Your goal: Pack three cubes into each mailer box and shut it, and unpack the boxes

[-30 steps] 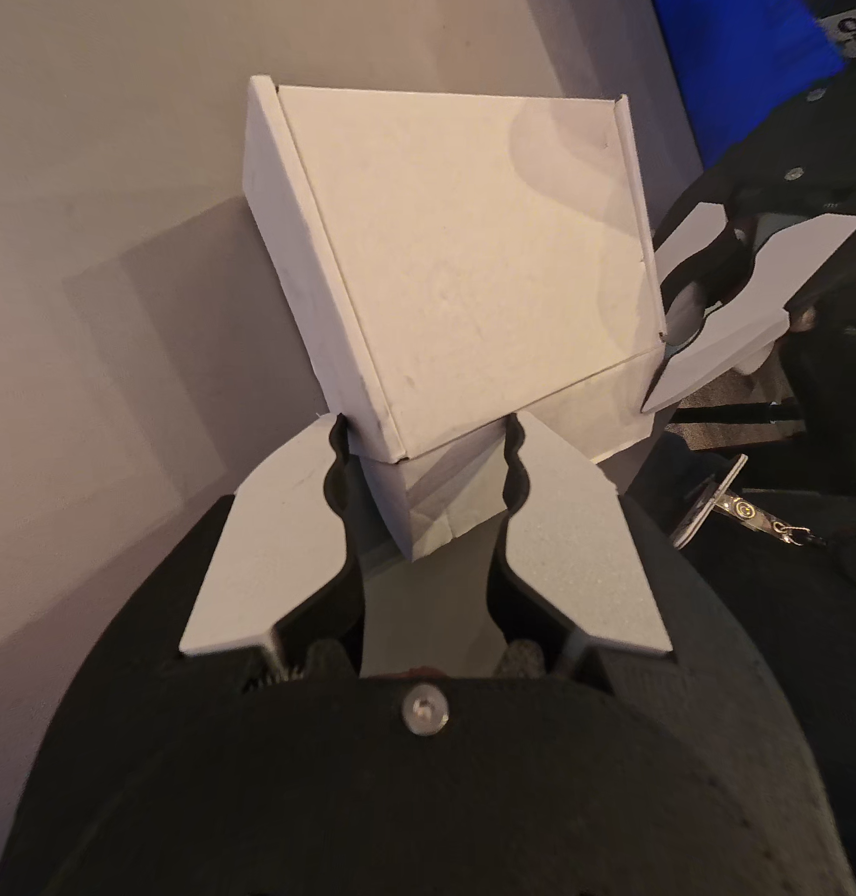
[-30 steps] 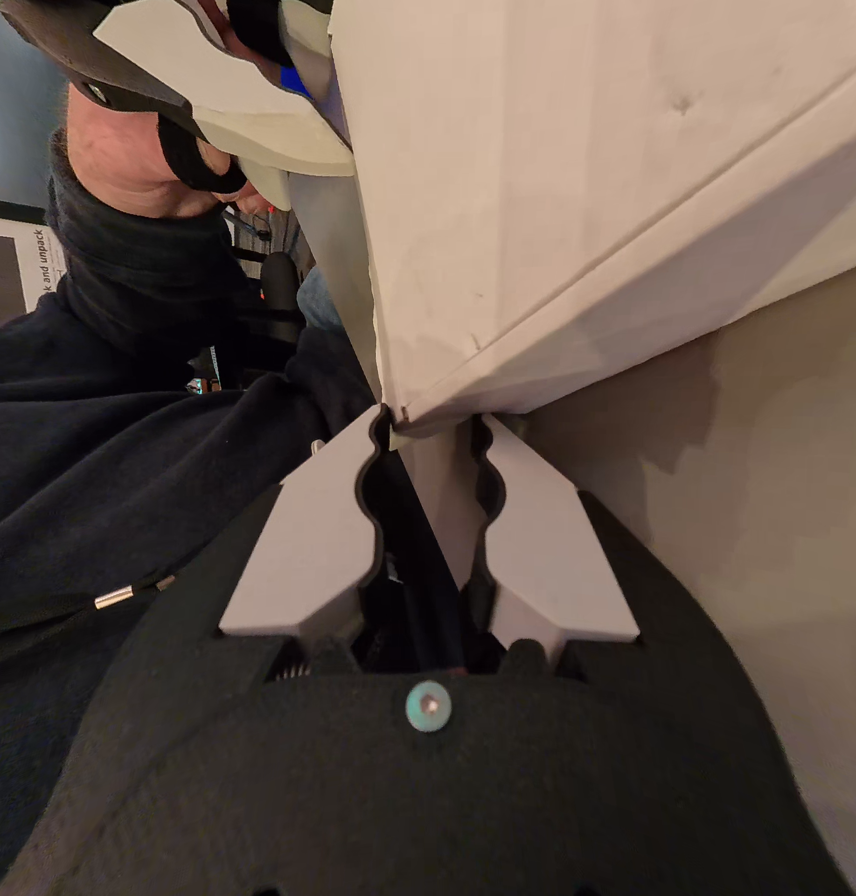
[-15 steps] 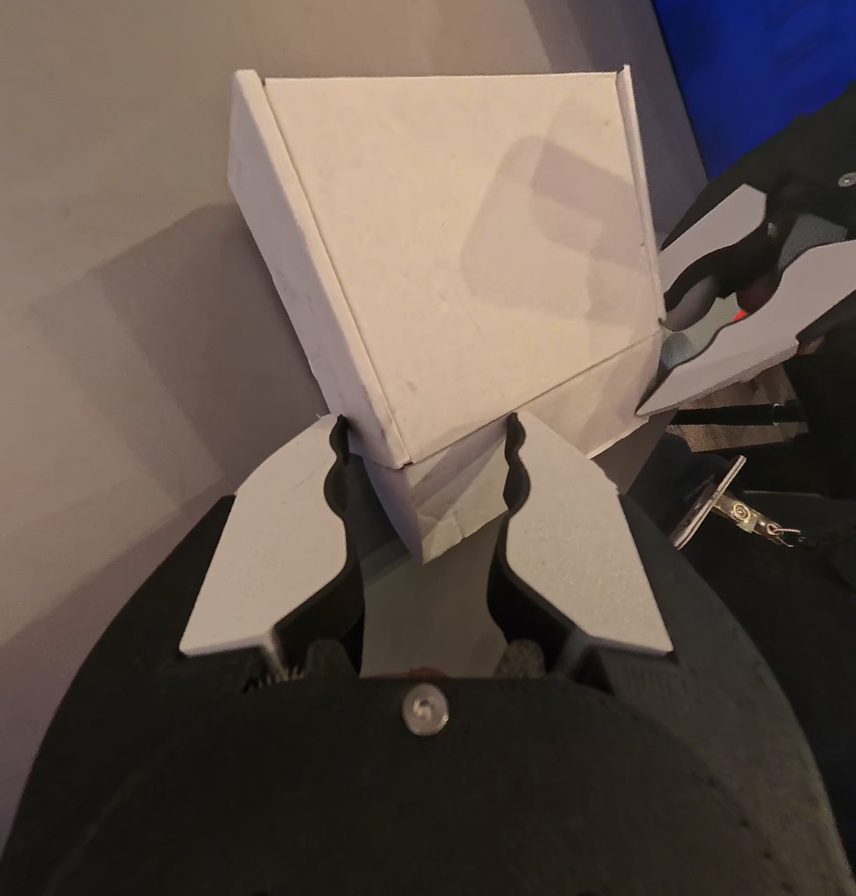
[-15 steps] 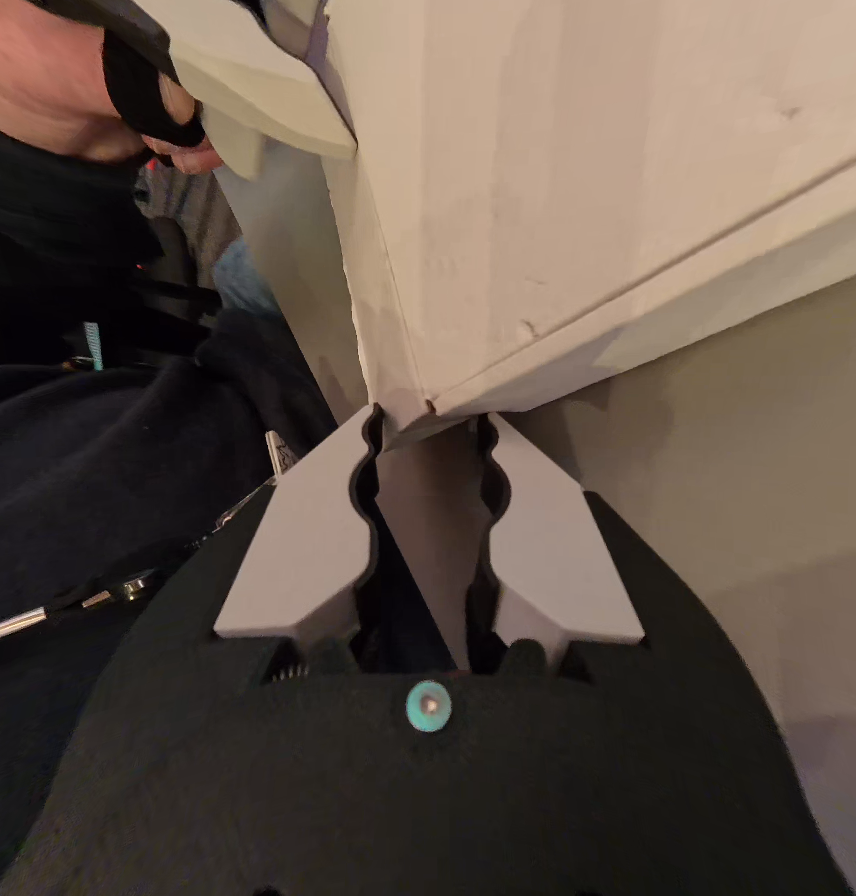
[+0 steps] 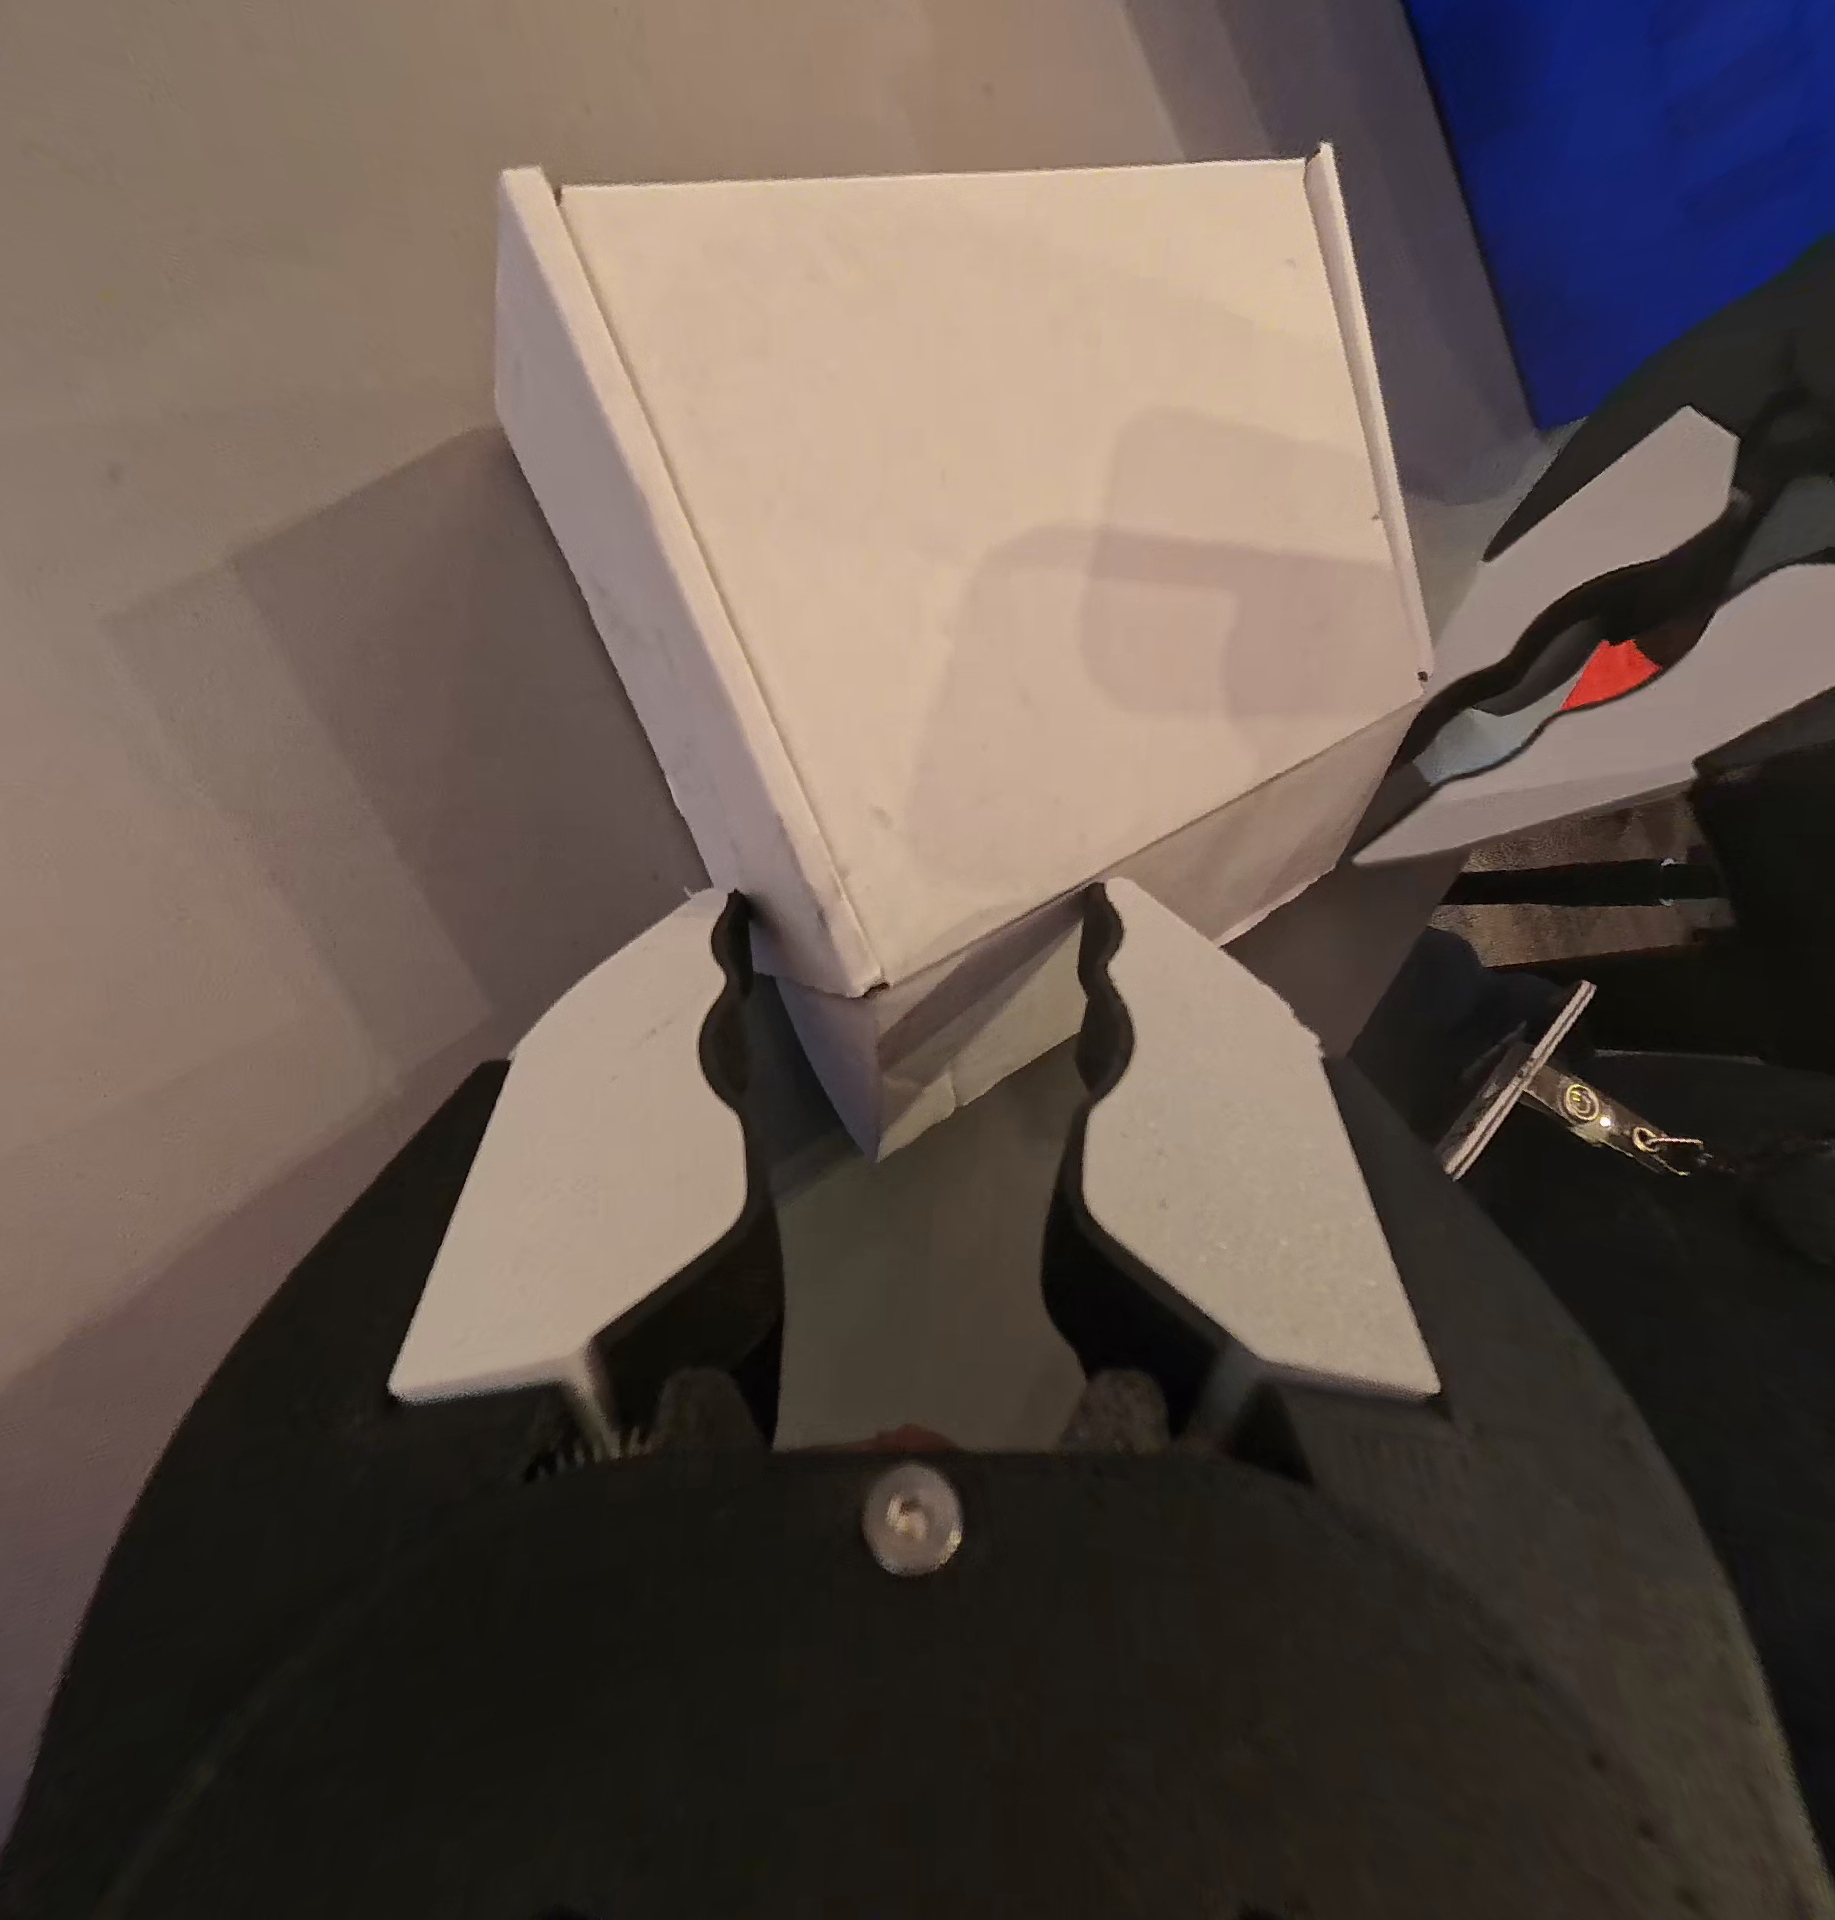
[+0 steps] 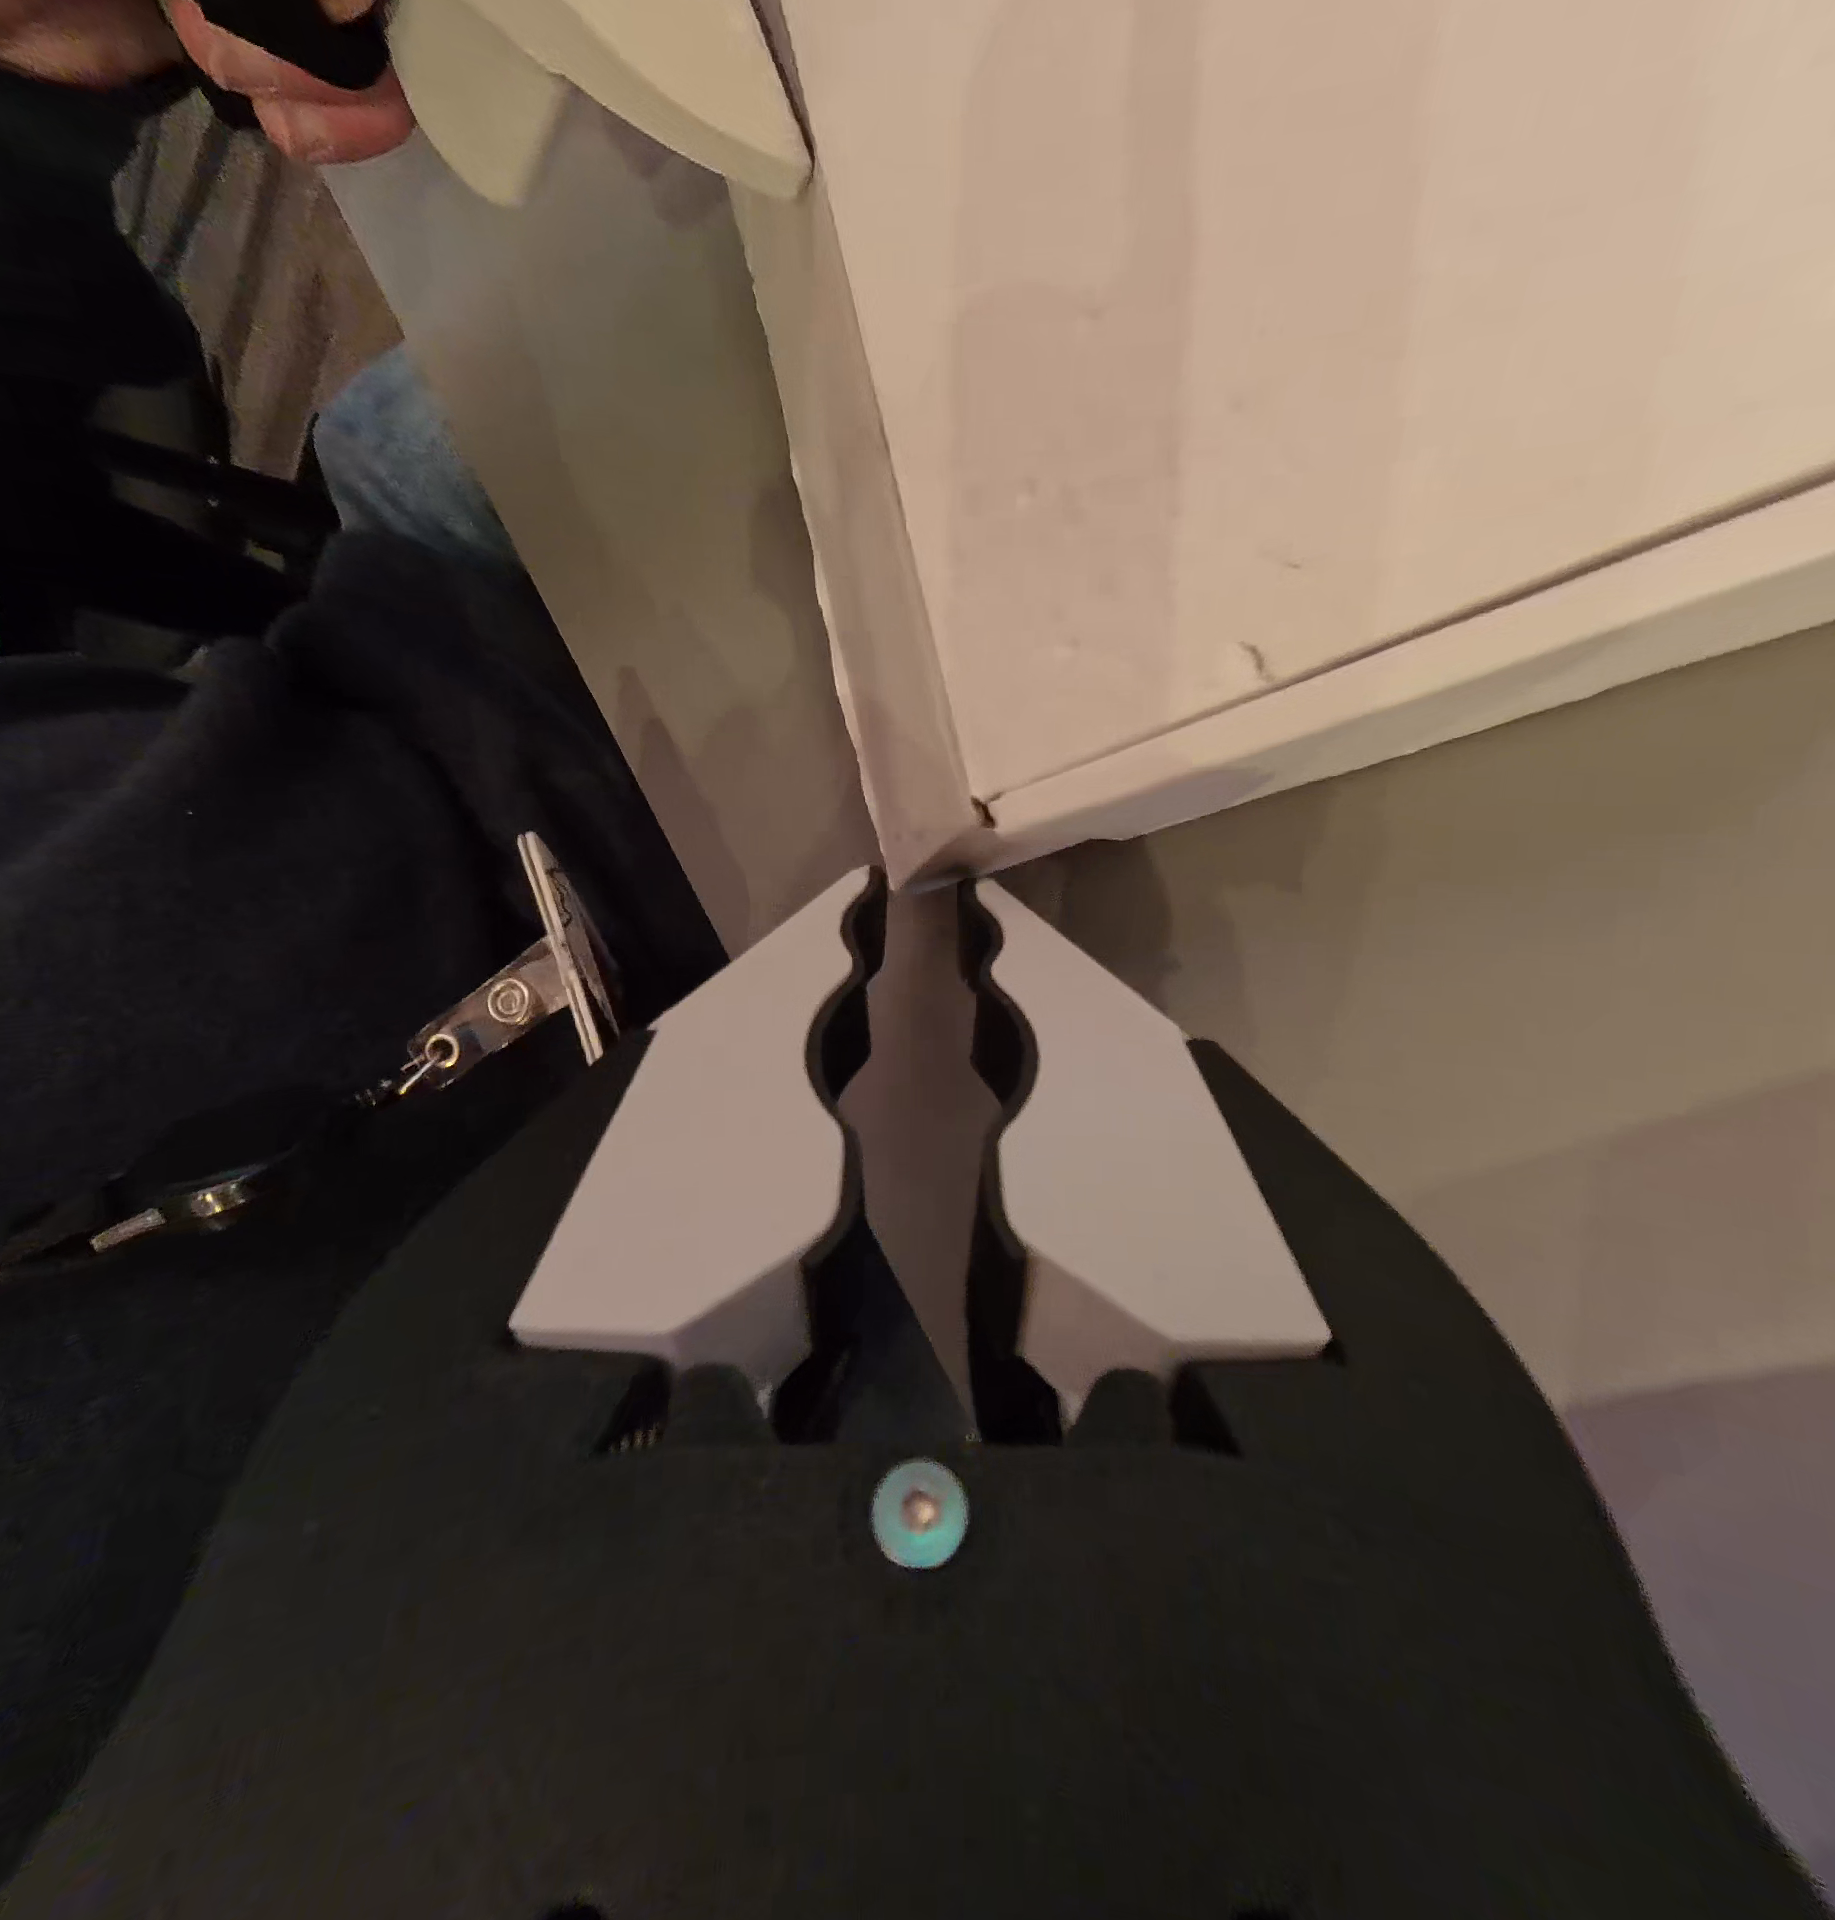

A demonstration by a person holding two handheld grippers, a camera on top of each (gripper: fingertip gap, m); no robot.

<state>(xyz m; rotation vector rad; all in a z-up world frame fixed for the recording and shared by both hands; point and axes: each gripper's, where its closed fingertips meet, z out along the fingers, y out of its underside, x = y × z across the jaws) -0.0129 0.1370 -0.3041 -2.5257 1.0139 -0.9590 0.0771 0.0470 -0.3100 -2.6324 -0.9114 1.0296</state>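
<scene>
One white corrugated-cardboard mailer box (image 5: 954, 540) is seen, its lid shut, resting on a plain grey tabletop (image 5: 217, 727) with one corner turned toward each camera. Two grippers with pale grey fingers and black bodies are counted. No cubes are visible in either view.

The left gripper (image 5: 918, 914) is held with its jaws parted widely; the near corner of the box lies between the fingertips, and the left fingertip appears to touch the box's side wall, though contact cannot be confirmed. The right gripper (image 6: 923, 883) is set at another corner of the same box, its jaws drawn narrow but with a slim gap left between them; the corner tip sits just at that gap, and whether anything is pinched cannot be told.

The tabletop's near edge is seen in both views, running close behind the box's corners, so little room is left on that side. Bare tabletop lies open to the left of the box and beyond it.

In the left wrist view alone, a blue panel (image 5: 1640, 177) is shown at upper right, and the right gripper (image 5: 1432, 790) is seen farther off at the box's right corner. In the right wrist view alone, a hand (image 6: 300, 94) on the left gripper (image 6: 622, 114), a dark fleece sleeve (image 6: 217, 883) and one clipped badge holder (image 6: 539, 977) are shown.
</scene>
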